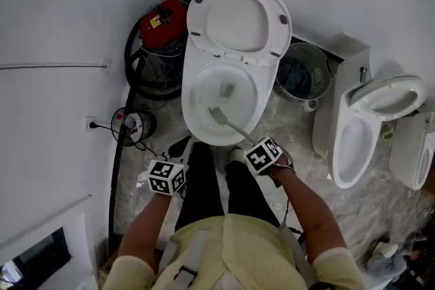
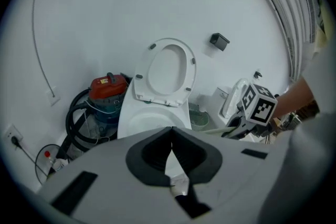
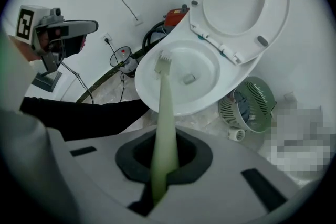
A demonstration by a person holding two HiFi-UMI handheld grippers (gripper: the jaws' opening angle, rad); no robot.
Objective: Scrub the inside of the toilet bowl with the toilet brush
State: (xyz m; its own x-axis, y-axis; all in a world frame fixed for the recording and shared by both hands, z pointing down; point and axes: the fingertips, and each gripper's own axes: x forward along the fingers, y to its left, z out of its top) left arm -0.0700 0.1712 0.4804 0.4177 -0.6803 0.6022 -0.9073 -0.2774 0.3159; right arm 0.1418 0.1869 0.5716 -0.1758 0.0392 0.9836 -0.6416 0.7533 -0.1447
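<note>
The white toilet [image 1: 200, 125] stands in front of me with seat and lid [image 1: 238, 17] raised. A pale green toilet brush has its head [image 1: 217, 115] inside the bowl, low on the near wall. Its handle [image 1: 238, 130] runs back to my right gripper [image 1: 249, 146], which is shut on it. In the right gripper view the handle [image 3: 164, 128] rises from between the jaws to the bristles [image 3: 162, 64] at the bowl's [image 3: 205, 93] near rim. My left gripper [image 1: 178, 150] hangs left of the bowl, shut and empty; its pads [image 2: 167, 139] meet over the bowl's rim [image 2: 131, 119].
A red vacuum cleaner [image 1: 163, 22] with a black hose sits left of the toilet against the wall. A floor fan [image 1: 303, 71] lies to the right. A second toilet [image 1: 363, 129] stands further right. A wall socket with cable [image 1: 92, 123] is at the left.
</note>
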